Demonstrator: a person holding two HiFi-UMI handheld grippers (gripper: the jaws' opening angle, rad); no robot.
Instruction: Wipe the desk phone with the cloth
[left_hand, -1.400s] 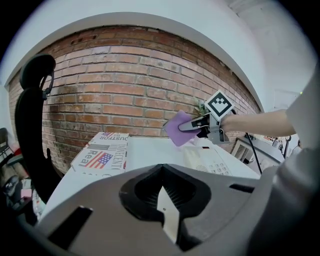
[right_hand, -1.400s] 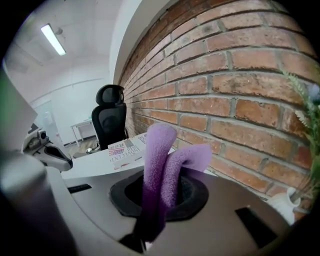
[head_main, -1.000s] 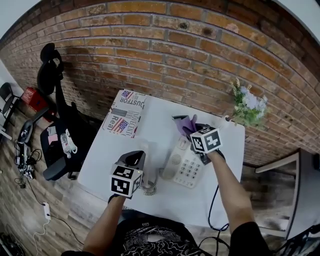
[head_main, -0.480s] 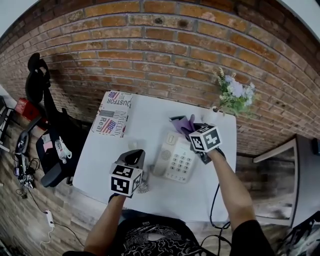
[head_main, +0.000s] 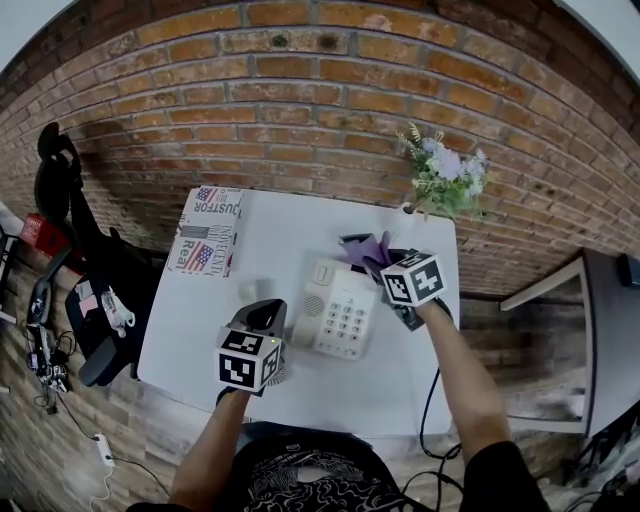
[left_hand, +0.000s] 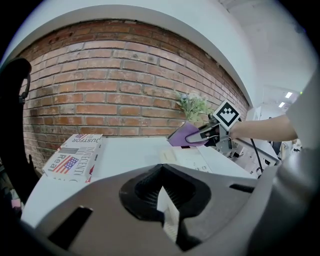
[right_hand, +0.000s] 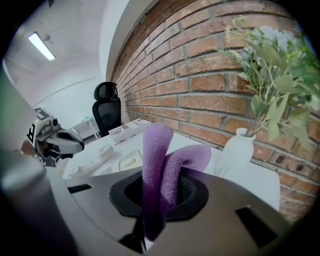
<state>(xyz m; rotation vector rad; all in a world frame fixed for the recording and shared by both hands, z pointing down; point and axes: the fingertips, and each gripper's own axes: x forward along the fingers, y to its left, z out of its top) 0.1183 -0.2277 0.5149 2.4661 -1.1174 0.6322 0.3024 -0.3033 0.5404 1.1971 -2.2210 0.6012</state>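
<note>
While right gripper (head_main: 374, 262) pinches folded fuzzy purple cloth (right_hand: 159, 150), left gripper (left_hand: 163, 198) clamps smooth handset (right_hand: 95, 161).

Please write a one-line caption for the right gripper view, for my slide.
Right gripper clamps a folded purple cloth; beyond lie the white desk phone and a vase by the brick wall.

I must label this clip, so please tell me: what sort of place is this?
Probably an office: a white desk with a phone, a black office chair beside it, a brick wall behind.
</note>
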